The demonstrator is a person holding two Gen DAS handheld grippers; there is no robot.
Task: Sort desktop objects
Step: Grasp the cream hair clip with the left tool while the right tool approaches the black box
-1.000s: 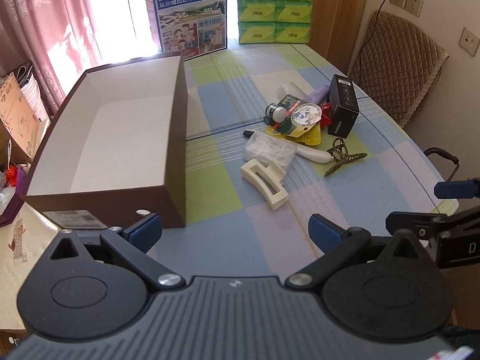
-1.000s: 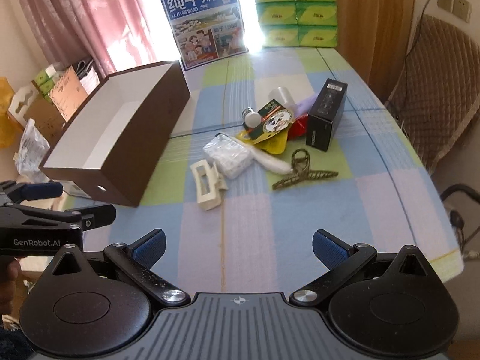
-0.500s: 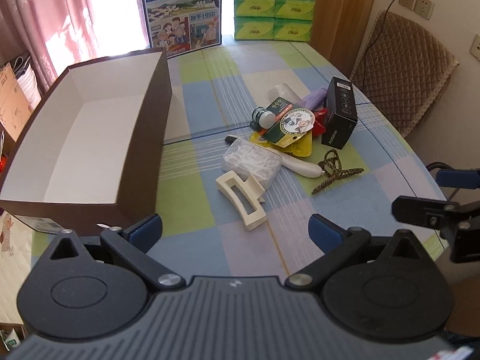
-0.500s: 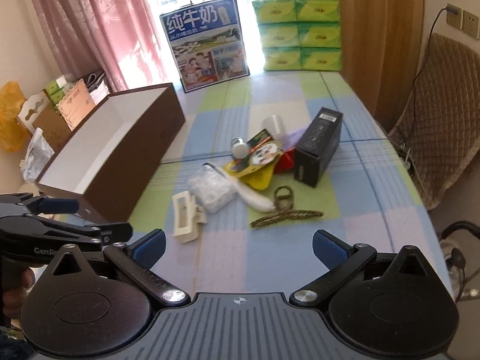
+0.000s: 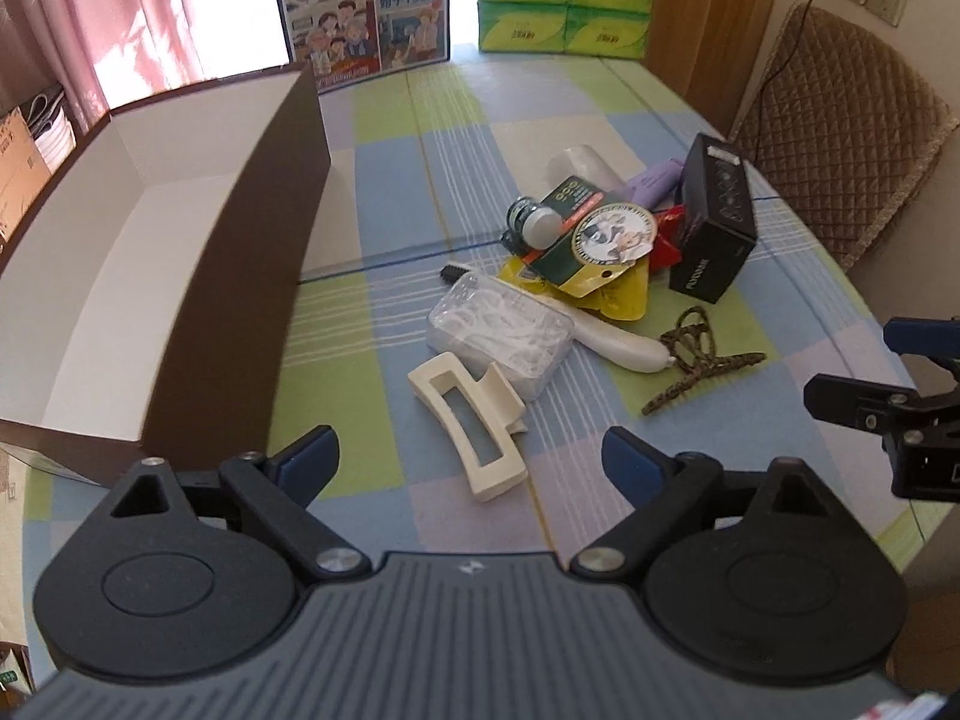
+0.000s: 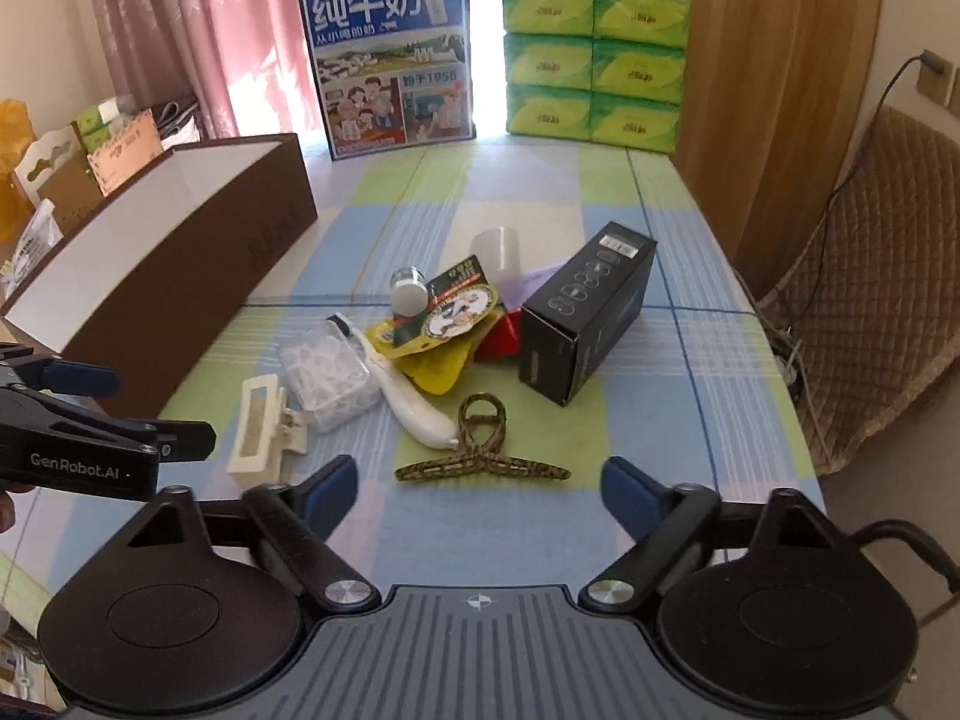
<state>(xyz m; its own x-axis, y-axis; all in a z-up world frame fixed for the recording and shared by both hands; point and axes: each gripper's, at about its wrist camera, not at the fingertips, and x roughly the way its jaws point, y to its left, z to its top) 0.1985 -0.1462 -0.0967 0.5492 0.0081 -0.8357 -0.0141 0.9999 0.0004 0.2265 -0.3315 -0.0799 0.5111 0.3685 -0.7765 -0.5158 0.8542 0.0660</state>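
Observation:
A pile of small objects lies mid-table: a cream hair claw (image 5: 474, 420), a clear box of white picks (image 5: 504, 324), a white handle (image 5: 624, 348), a green-and-yellow packet (image 5: 600, 240), a black carton (image 5: 714, 228) and a brown patterned hair claw (image 6: 480, 456). My left gripper (image 5: 468, 462) hovers over the cream claw. Its jaws are closing and its pads touch nothing. My right gripper (image 6: 480, 489) hangs just short of the brown claw, its jaws closing with nothing between them. A brown box with a white inside (image 5: 180, 276) stands empty at the left.
A milk carton case (image 6: 390, 66) and stacked green tissue packs (image 6: 594, 66) stand at the table's far end. A quilted chair (image 6: 870, 300) is off the right edge. Cartons and bags (image 6: 72, 168) sit beyond the left edge.
Both grippers have come forward and down toward the pile, which now looks larger. The fingers of both stand a little closer together than before. Nothing on the table has moved.

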